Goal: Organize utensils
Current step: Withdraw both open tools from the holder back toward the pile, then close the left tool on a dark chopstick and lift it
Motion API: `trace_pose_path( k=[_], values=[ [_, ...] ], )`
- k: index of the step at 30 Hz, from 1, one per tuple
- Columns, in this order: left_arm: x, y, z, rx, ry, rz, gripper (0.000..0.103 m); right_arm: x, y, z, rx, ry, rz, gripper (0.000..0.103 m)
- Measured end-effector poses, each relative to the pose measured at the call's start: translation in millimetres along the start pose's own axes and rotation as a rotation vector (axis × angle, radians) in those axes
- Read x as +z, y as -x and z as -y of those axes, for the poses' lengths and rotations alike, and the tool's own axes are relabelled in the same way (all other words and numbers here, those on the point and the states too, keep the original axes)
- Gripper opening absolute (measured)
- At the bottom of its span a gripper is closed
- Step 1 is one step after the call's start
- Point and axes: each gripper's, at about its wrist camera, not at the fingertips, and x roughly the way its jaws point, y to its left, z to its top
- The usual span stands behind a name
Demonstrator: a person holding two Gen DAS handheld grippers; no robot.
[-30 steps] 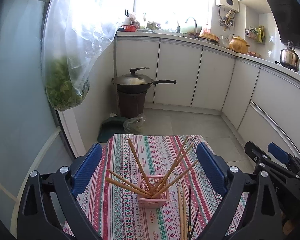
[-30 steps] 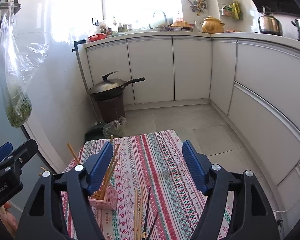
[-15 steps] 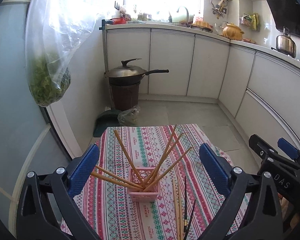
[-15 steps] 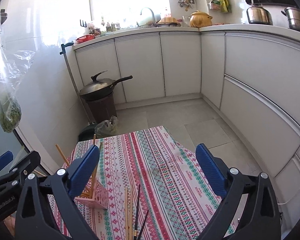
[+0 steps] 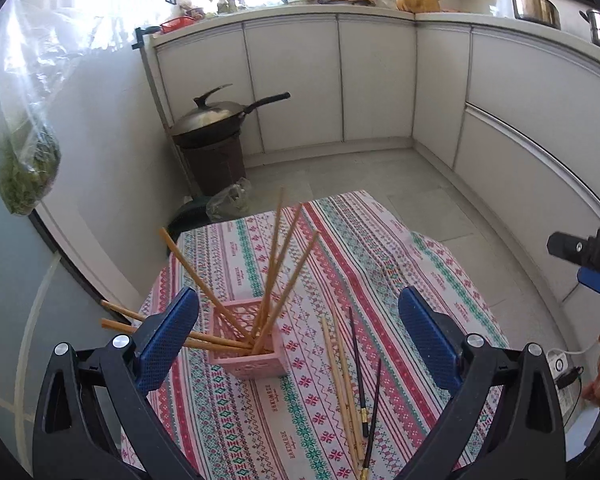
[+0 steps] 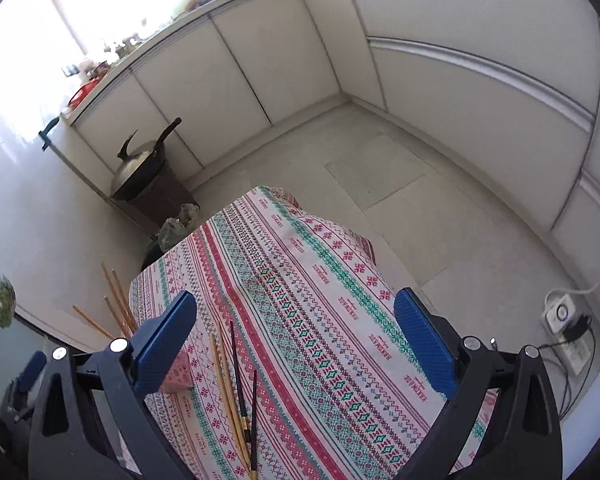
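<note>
A pink lattice holder stands on the patterned tablecloth with several wooden chopsticks fanned out of it. Loose beside it lie two wooden chopsticks and two black ones. My left gripper hovers open above the holder and the loose sticks, nothing between its blue pads. In the right wrist view the loose chopsticks lie between the pads, nearer the left one, and the holder peeks out behind the left finger. My right gripper is wide open and empty.
A lidded wok sits on a brown bin past the table's far edge, with a plastic bag at its foot. White cabinets ring the room. A bag of greens hangs at left. A power strip lies on the floor at right.
Both grippers have dropped closer to the table and rolled. The right gripper opened wider and tilted, so the cloth now runs diagonally in its view.
</note>
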Motion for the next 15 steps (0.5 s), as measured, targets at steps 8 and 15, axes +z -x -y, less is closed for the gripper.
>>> trace_pose_path(
  k=[8,15],
  values=[
    [-27,-47,49,-0.239,-0.013,-0.23,0.096,6,-12,52,0.094,-0.23,-0.107,0.096],
    [-39,-138,83,-0.278,-0.082,-0.452,0.096,9,-22,69,0.155,-0.326,-0.153,0.096]
  ],
)
